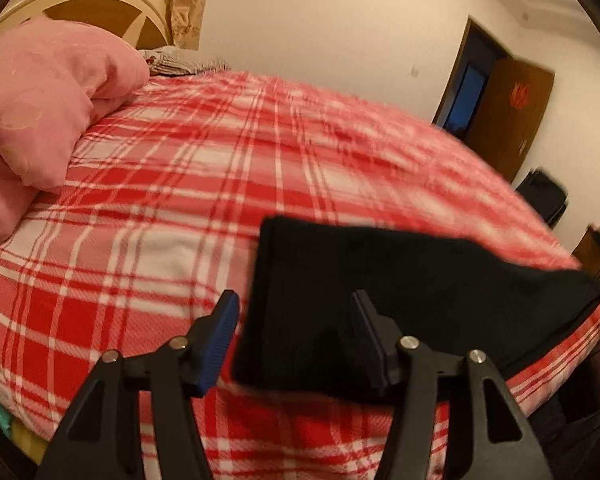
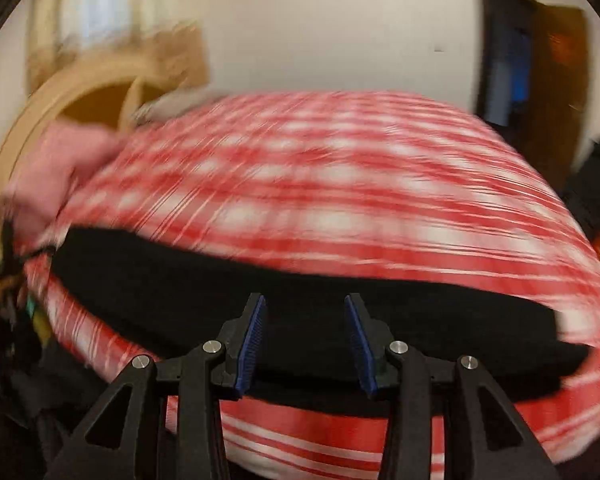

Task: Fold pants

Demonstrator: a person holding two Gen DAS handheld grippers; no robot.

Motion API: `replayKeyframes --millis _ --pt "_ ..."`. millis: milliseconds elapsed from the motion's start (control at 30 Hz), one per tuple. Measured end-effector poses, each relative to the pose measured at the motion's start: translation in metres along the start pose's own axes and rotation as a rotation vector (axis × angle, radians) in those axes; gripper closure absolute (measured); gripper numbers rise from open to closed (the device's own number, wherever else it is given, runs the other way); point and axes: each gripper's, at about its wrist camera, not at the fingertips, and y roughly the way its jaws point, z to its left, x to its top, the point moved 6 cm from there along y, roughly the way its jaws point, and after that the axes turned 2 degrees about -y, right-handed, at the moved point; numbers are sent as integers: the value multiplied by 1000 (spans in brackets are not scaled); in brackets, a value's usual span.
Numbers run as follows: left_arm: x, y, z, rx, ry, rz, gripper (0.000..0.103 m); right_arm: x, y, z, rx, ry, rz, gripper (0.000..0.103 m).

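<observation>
Black pants (image 1: 380,292) lie flat in a long strip near the front edge of a bed with a red and white plaid sheet (image 1: 220,160). My left gripper (image 1: 294,306) is open above the left end of the pants, and its blue-padded fingers (image 1: 220,340) hold nothing. In the right wrist view, which is blurred by motion, the same black pants (image 2: 180,288) stretch across the front. My right gripper (image 2: 305,306) hangs open over their middle, with no cloth between the pads.
A pink duvet (image 1: 40,120) is bundled at the left near a cream headboard (image 1: 100,4). A brown door (image 1: 508,108) stands open at the right beside a dark bag (image 1: 544,196). The bed's front edge runs just under both grippers.
</observation>
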Motion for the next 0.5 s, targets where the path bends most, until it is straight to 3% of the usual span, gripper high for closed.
replayKeyframes --millis 100,233,333,467,500 --pt "-11 8 -1 43 23 39 45 -10 33 55 100 -89 73 60" --pt "-17 12 -1 65 45 47 47 -29 68 118 149 -259 143 60" --pt "-16 13 1 65 47 50 52 -41 87 154 137 -396 170 60" --pt "-16 12 4 55 24 56 54 -52 110 175 68 -538 192 60" --pt "-16 12 5 50 16 59 54 -53 112 173 47 -555 193 74"
